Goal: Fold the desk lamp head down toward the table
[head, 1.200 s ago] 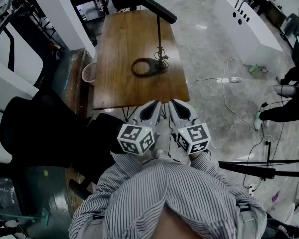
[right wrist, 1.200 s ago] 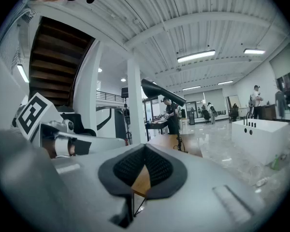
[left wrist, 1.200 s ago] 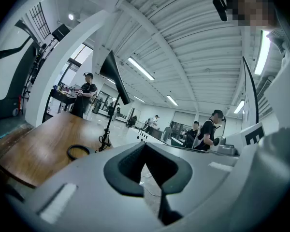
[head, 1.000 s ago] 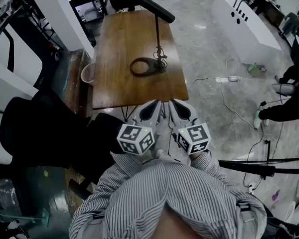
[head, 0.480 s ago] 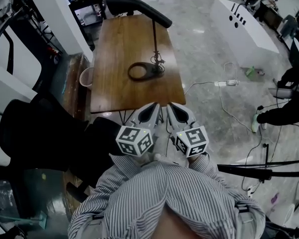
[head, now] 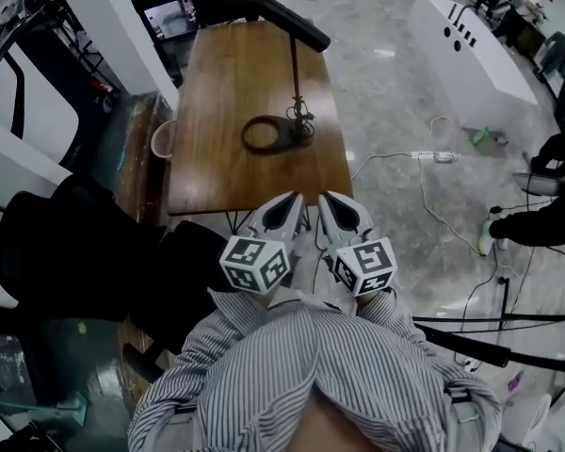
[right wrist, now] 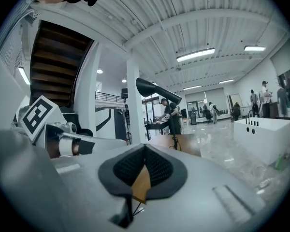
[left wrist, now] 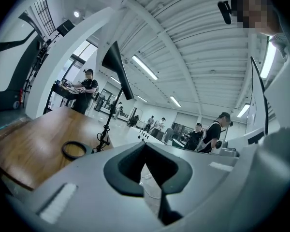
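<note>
Left gripper [head: 293, 201] and right gripper [head: 328, 201] both closed, empty | lamp head [head: 254, 6] ahead, well apart, raised | long axis slants away leftward | near end likely closer to right gripper

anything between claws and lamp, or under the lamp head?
Nothing visible: left claw and right claw sit short of the table edge; only bare wood lies before the lamp. Below the lamp head, just its ring base.

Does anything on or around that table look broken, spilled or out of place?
Nothing looks damaged or spilled. The desk lamp stands upright on the wooden table, its head raised. The only untidy thing is a white cable and power strip trailing loose across the floor to the table's right.
</note>
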